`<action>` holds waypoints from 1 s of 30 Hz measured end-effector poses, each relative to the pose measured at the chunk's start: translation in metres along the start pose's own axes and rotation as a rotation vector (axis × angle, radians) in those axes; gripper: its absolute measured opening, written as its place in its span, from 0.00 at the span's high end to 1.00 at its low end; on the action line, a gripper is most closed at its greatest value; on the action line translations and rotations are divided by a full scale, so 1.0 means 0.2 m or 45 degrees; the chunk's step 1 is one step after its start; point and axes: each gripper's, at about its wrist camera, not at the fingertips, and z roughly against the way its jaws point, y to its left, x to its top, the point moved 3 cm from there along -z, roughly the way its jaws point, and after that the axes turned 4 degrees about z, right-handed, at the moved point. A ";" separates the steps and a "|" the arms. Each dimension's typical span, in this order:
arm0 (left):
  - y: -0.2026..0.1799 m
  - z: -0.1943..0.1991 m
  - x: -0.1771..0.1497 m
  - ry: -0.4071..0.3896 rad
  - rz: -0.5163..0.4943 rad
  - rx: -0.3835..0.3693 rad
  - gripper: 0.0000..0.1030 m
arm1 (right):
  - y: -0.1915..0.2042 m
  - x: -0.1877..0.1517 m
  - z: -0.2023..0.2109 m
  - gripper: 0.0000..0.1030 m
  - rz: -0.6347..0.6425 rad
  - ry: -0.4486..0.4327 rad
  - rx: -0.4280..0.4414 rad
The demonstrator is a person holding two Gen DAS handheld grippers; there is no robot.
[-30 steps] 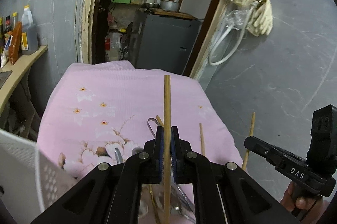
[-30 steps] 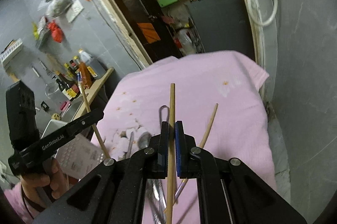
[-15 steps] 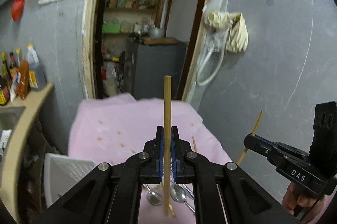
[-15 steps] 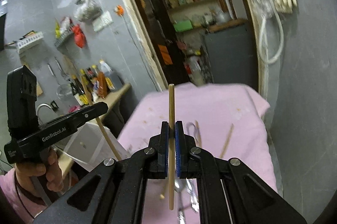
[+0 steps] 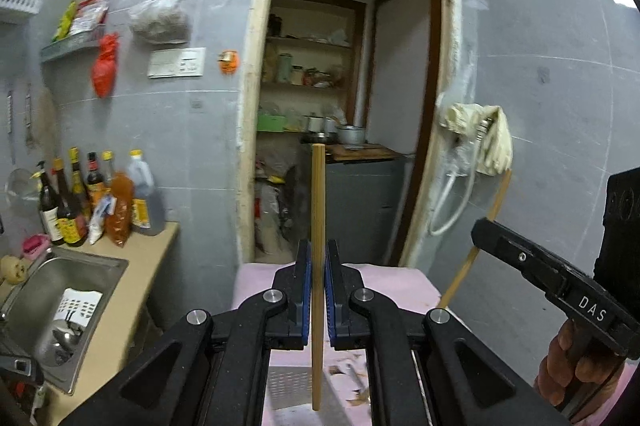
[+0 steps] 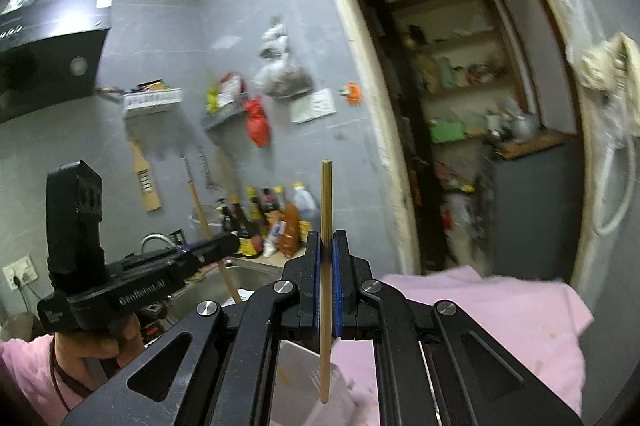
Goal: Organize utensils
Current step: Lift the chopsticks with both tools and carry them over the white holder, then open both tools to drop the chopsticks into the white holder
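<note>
Chopsticks were pinched upright, one between the closed pads of the left gripper (image 5: 318, 290) and one (image 6: 325, 266) in the right gripper (image 6: 327, 282), each projecting above and below the fingers. Light, stiff and smooth, they would likely pivot unless held near mid-length.

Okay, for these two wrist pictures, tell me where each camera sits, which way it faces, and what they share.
Left wrist: sits behind the left gripper, shut on a chopstick; faces the doorway, sink at left; the right gripper and its hand show at right.
Right wrist: sits behind the right gripper, shut on a second chopstick; faces the grey wall and doorway; the left gripper, its hand and a pink sleeve show at left.
Shared: doorway, bottles, pink cloth, both chopsticks.
</note>
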 end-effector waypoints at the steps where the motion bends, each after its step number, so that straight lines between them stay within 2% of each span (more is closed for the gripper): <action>1: 0.02 -0.01 -0.01 -0.005 0.009 0.006 0.94 | 0.03 -0.02 -0.04 0.95 0.011 0.008 0.013; 8: 0.13 -0.09 -0.19 -0.001 0.007 0.057 0.94 | 0.11 -0.22 -0.30 0.95 0.057 0.145 0.082; 14: 0.19 -0.18 -0.34 0.047 0.038 0.046 0.94 | 0.07 -0.43 -0.43 0.95 0.022 0.271 0.095; 24: 0.20 -0.26 -0.47 0.152 0.073 0.016 0.94 | 0.00 -0.64 -0.52 0.95 -0.035 0.405 0.100; 30: 0.24 -0.29 -0.51 0.215 0.136 0.031 0.94 | -0.04 -0.67 -0.50 0.94 -0.084 0.436 0.095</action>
